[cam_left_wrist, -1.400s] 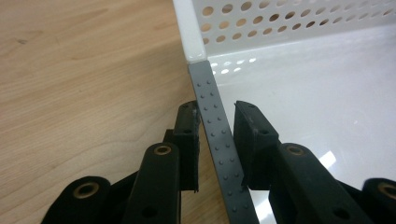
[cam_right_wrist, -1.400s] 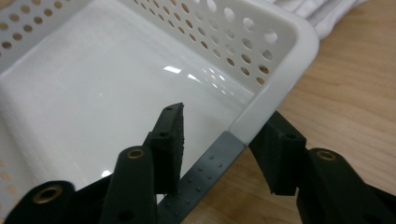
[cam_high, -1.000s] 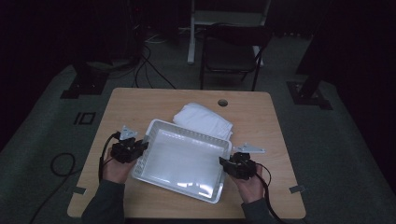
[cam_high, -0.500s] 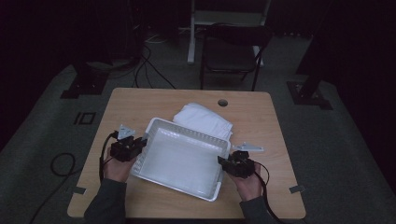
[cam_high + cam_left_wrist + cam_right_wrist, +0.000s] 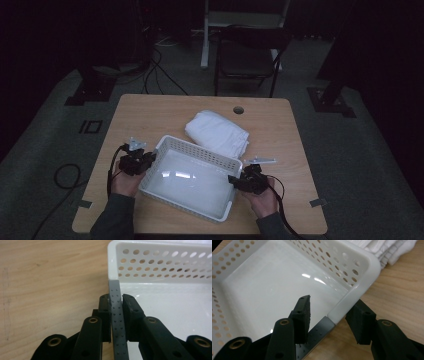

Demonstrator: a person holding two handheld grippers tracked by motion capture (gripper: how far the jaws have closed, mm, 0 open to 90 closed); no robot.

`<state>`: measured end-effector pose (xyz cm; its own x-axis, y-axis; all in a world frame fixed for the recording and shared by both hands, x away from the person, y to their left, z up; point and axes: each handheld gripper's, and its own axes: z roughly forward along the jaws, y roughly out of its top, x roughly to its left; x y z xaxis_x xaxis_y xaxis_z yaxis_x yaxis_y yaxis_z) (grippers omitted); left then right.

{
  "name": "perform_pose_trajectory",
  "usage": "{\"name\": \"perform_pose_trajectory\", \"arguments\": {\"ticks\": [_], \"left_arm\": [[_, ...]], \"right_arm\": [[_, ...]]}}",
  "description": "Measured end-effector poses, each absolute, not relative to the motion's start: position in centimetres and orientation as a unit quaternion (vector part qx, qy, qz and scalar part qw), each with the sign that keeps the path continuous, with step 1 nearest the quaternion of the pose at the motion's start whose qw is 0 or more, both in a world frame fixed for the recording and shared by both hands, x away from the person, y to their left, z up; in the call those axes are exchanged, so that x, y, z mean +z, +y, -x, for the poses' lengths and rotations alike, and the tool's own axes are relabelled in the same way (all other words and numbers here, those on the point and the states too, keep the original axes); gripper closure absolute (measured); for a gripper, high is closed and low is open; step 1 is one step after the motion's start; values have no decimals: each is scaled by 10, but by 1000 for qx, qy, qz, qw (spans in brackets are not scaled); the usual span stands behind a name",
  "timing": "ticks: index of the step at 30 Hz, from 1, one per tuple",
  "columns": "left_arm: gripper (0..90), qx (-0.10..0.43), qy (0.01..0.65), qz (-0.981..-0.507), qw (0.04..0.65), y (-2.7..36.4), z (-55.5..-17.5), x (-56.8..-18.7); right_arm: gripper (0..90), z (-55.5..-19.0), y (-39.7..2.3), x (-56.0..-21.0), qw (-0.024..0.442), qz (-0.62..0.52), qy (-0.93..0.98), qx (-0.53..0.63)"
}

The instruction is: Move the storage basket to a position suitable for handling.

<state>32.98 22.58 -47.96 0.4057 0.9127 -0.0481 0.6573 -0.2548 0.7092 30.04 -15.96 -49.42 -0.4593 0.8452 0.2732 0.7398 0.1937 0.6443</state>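
The left gripper (image 5: 115,305) is clamped on the left rim of the white perforated basket (image 5: 200,150), which rests at the front centre of the wooden table (image 5: 150,115), just in front of a folded white cloth (image 5: 217,132). The right gripper (image 5: 332,322) straddles the basket's right rim; its jaws have just been opening and the pads stand clear of the plastic. The step in hand appears to be setting the basket down, so the next move likely calls for the left jaws to release.
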Motion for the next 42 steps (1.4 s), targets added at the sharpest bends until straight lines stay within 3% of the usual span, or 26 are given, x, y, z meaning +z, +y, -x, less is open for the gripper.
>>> {"name": "perform_pose_trajectory", "arguments": {"ticks": [6,11,16,21,32,42], "left_arm": [[707,176,501,-771,350,236,-327,-477],[680,159,499,-786,328,233,-334,-483],[691,130,499,-801,305,228,-340,-492],[756,145,506,-798,295,225,-336,-490],[753,175,503,-775,342,227,-320,-456],[746,189,507,-752,376,212,-347,-433]], "right_arm": [[462,-292,-153,-496,66,-510,778,361],[446,-280,-147,-504,61,-506,786,349],[528,-280,-143,-502,90,-507,787,339],[547,-281,-139,-500,102,-504,790,332],[594,-282,-143,-473,139,-496,778,360],[640,-324,-158,-437,184,-494,765,370]]}}
